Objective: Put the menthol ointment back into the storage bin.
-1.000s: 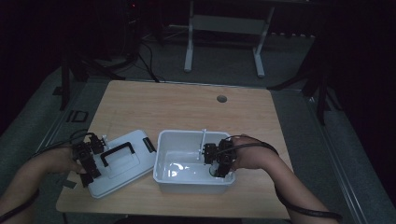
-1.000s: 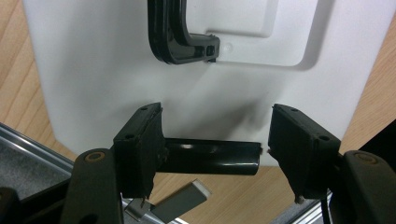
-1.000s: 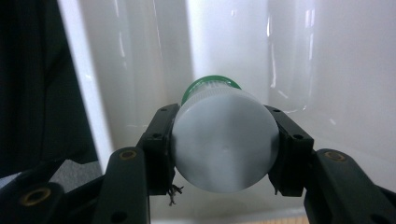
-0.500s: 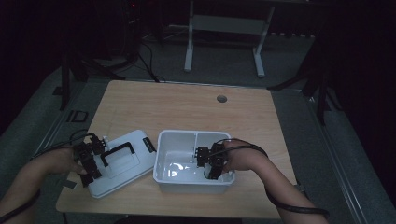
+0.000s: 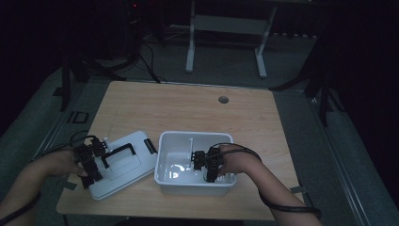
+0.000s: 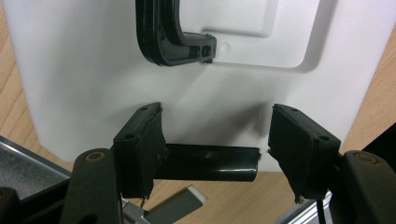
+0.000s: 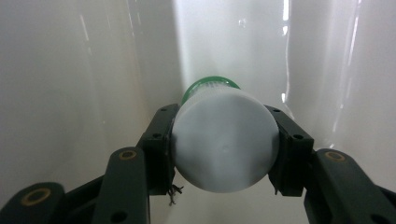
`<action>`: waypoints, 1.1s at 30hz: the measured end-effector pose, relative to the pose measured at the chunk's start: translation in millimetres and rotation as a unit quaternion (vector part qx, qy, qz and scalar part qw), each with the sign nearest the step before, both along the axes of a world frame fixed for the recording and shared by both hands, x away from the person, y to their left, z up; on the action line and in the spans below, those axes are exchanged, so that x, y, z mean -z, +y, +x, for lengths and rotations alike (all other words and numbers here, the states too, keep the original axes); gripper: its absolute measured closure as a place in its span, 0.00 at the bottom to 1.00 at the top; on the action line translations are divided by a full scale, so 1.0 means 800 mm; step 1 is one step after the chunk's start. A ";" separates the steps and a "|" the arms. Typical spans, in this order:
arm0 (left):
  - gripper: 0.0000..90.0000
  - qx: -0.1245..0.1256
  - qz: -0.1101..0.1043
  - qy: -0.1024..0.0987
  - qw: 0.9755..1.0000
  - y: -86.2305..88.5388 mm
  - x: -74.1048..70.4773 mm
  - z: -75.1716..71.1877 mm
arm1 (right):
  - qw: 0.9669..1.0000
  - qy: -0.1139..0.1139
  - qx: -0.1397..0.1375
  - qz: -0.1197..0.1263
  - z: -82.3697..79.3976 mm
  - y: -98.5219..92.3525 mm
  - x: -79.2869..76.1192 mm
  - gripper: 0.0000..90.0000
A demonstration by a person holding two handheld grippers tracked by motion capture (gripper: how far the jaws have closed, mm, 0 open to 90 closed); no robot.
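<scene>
Bench first, since it's the biggest thing here: one wooden top, with one white bin near the front edge and one white lid lying flat just left of it, black handle up. Then two tools and one bottle.

Right tool is down inside the bin, clamped on a white bottle with a green cap. From the right gripper view the bottle is held around its body, base toward the camera, cap aimed at the bin's far wall. I'd say the step is setting that bottle in the bin. To do it well: get it low so it rests on the floor of the bin before letting go, keep the cap off the wall, then open the pads just enough and lift straight out so they don't drag it. It's round, so it'll likely roll if dropped on its side.

Left tool sits over the near end of the lid, pads partly apart with a black latch between them; can't tell if they're actually pressing on it. Best to keep that hand still so the lid stays put.
</scene>
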State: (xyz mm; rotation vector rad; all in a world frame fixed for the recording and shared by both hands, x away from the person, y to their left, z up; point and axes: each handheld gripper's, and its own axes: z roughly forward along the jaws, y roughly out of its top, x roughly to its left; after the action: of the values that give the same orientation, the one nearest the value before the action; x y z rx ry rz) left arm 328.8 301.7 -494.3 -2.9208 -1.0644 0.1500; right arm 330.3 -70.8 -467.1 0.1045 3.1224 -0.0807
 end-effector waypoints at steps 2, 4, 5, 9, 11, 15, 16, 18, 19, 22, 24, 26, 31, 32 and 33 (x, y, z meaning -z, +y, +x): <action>0.39 0.000 0.000 0.000 1.000 0.000 0.000 0.000 | 1.000 0.001 0.004 0.001 0.001 0.001 0.001 0.56; 0.39 0.003 0.001 0.000 1.000 -0.001 0.001 0.000 | 1.000 0.002 0.011 0.004 0.004 0.002 0.003 0.56; 0.39 0.002 0.000 0.000 1.000 -0.001 0.001 0.000 | 1.000 0.002 0.013 0.006 0.004 0.003 0.004 0.56; 0.39 0.002 0.003 -0.001 1.000 0.000 0.000 -0.001 | 1.000 0.007 0.016 0.006 0.006 0.005 0.010 0.56; 0.39 0.001 0.006 -0.001 1.000 0.000 0.000 -0.001 | 1.000 0.009 0.016 -0.004 0.007 0.006 0.015 0.56; 0.39 -0.002 0.012 0.001 1.000 0.001 0.001 -0.001 | 1.000 0.009 0.019 -0.011 0.007 0.006 0.019 0.56; 0.39 -0.002 0.009 0.002 1.000 0.001 0.001 -0.001 | 1.000 0.007 0.018 -0.013 0.007 0.006 0.021 0.56; 0.39 -0.002 0.009 0.001 1.000 0.002 0.000 -0.001 | 1.000 0.013 0.019 -0.012 0.007 0.007 0.025 0.56; 0.39 -0.003 0.007 0.000 1.000 0.002 0.000 -0.001 | 1.000 0.016 0.021 -0.014 0.007 0.007 0.026 0.56; 0.39 -0.002 0.007 -0.001 1.000 0.002 0.000 0.000 | 0.999 0.021 0.019 -0.020 0.008 0.008 0.031 0.55; 0.39 -0.003 0.007 -0.004 1.000 0.001 0.000 0.000 | 0.999 0.028 0.022 -0.021 0.009 0.008 0.031 0.55; 0.39 -0.004 0.002 -0.008 1.000 0.001 -0.001 0.001 | 0.999 0.026 0.008 -0.029 0.006 0.009 0.032 0.55; 0.39 -0.001 0.001 -0.008 1.000 -0.002 -0.003 0.000 | 0.999 0.028 0.008 -0.027 0.005 0.009 0.027 0.53; 0.39 -0.001 0.002 -0.008 1.000 -0.002 -0.003 0.000 | 0.999 0.026 0.005 -0.025 0.005 0.009 0.025 0.53; 0.39 -0.001 0.002 -0.008 1.000 -0.002 -0.003 0.000 | 0.999 0.023 0.003 -0.023 0.004 0.009 0.022 0.52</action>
State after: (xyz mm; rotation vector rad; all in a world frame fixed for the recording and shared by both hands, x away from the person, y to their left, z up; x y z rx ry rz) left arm 328.8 300.3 -492.1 -2.9224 -1.0698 0.1245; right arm 333.7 -63.7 -484.7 0.1120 3.1633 -0.1567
